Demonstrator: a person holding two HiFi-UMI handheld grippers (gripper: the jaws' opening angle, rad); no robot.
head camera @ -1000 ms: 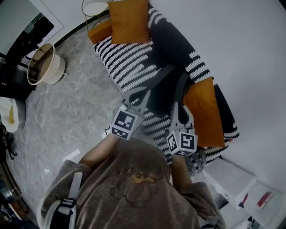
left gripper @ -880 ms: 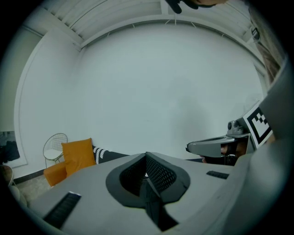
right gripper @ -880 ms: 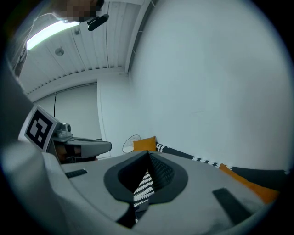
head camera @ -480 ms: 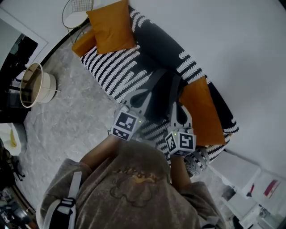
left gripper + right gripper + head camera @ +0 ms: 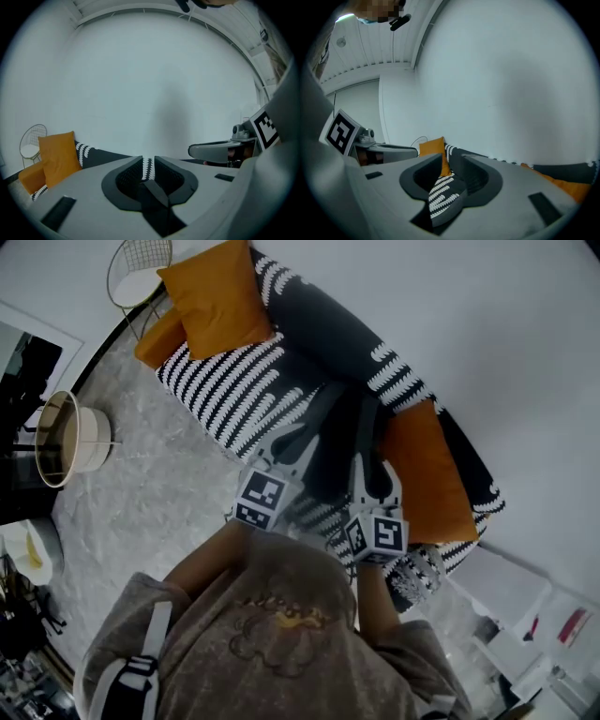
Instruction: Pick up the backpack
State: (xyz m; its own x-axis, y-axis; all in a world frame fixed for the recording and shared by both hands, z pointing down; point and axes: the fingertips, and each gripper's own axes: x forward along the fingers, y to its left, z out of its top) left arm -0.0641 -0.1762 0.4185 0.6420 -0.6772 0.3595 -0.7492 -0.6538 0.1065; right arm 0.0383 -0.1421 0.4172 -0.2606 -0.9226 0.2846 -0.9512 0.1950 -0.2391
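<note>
Grey marbled floor (image 5: 150,484) gives me open room on the left of the head view. The only things standing there are a cream drum-shaped object (image 5: 70,437) and a wire-frame seat (image 5: 141,268), both well apart from the grippers. The far side is closed off by the white wall (image 5: 487,334), with the striped sofa (image 5: 234,381) running diagonally along it. White shelving (image 5: 525,615) crowds the lower right corner.

One orange cushion (image 5: 211,296) leans at the sofa's far end, and a second orange cushion (image 5: 422,474) lies just right of the right gripper.

Between the two grippers, on the sofa seat, I see a dark shape which I take for the backpack (image 5: 342,442). I cannot confirm its outline. Neither gripper view shows it; both look over the seat at stripes, cushion and wall.

The left gripper (image 5: 148,163) has its jaws a narrow slit apart, just opened, with nothing between them. The right gripper (image 5: 450,161) has its jaws a little wider apart, also just opened, and they too hold nothing; only sofa shows through the gap.

Both forearms reach forward side by side from the torso. The grippers point out over the seat, tilted slightly down, with their marker cubes nearest me.
</note>
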